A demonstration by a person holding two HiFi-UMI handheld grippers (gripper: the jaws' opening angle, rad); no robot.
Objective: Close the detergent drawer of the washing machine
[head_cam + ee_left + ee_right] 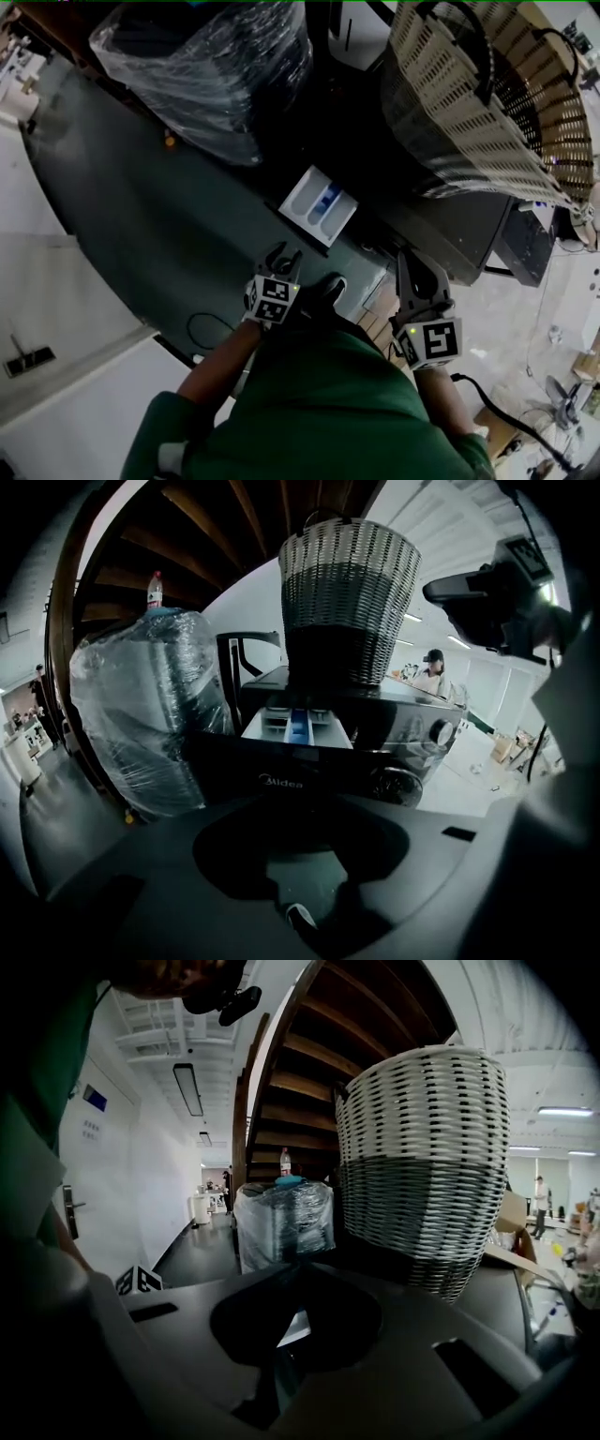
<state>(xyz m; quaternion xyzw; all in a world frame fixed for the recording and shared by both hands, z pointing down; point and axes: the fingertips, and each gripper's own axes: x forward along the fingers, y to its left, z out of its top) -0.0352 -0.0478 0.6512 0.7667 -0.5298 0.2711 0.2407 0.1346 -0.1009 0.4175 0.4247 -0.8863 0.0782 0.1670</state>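
Dark washing machine (398, 726) under a woven wicker basket (487, 103); its white, blue-centred detergent drawer (319, 206) stands pulled out, clear of both tools: left gripper (284, 254), jaws wide apart and empty; right gripper (415, 275), jaws narrowly parted, empty

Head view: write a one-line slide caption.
Left gripper and right gripper face the pulled-out white plastic detergent drawer near a tall woven basket.

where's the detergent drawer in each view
Head view: detergent drawer pulled open, at the centre of the picture.
Left gripper view: centre, straight ahead beyond the jaws, just below the woven basket.
Right gripper view: not clearly in it; only a pale sliver low between the jaws.
Shared landmark: the woven basket, in all three views.
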